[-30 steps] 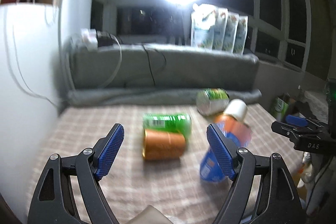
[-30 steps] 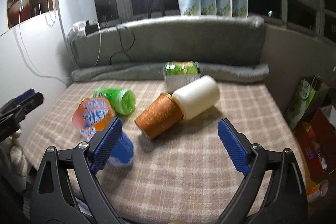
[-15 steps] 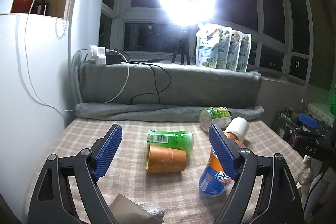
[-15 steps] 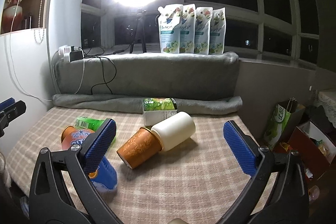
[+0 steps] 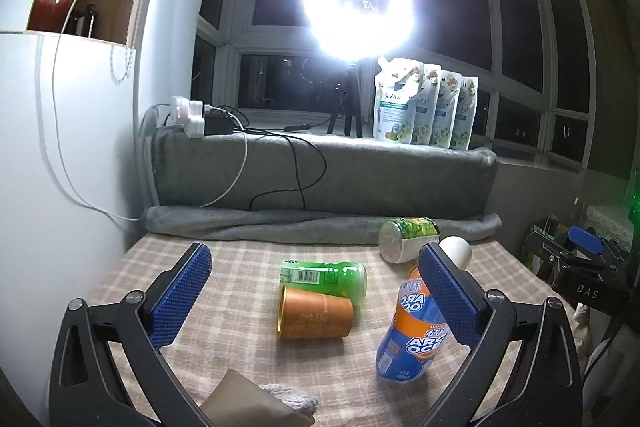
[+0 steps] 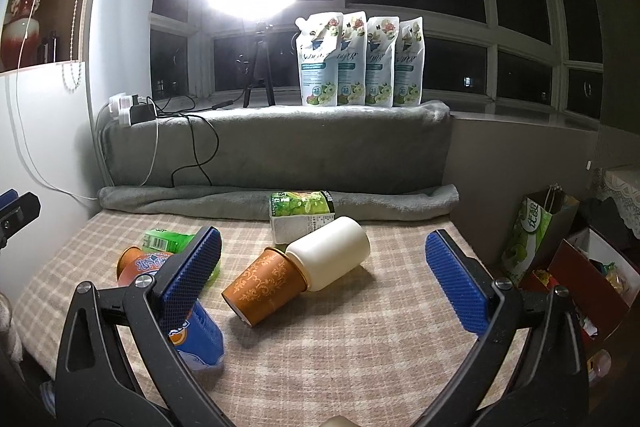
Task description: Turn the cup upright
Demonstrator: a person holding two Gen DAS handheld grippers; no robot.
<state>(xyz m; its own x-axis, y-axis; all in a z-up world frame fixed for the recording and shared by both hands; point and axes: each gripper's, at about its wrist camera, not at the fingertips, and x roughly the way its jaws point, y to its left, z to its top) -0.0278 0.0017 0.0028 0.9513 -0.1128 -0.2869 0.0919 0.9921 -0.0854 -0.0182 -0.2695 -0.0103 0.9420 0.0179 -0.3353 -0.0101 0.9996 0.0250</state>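
Two orange paper cups lie on their sides on the checked cloth. One cup lies in the middle of the left wrist view, mouth to the left, and peeks out behind my right gripper's left finger in the right wrist view. The patterned cup lies in the right wrist view with its mouth stuck in a cream cup. My left gripper is open, above and short of the first cup. My right gripper is open, short of the patterned cup.
A green can lies behind the first cup. An orange-and-blue bottle stands tilted by my left gripper's right finger. A green-labelled carton lies at the back by a rolled grey blanket. Bags and boxes sit off the right edge.
Both grippers have lifted and tilted up, so the view now shows more of the window and ring light. The objects on the cloth have not moved.
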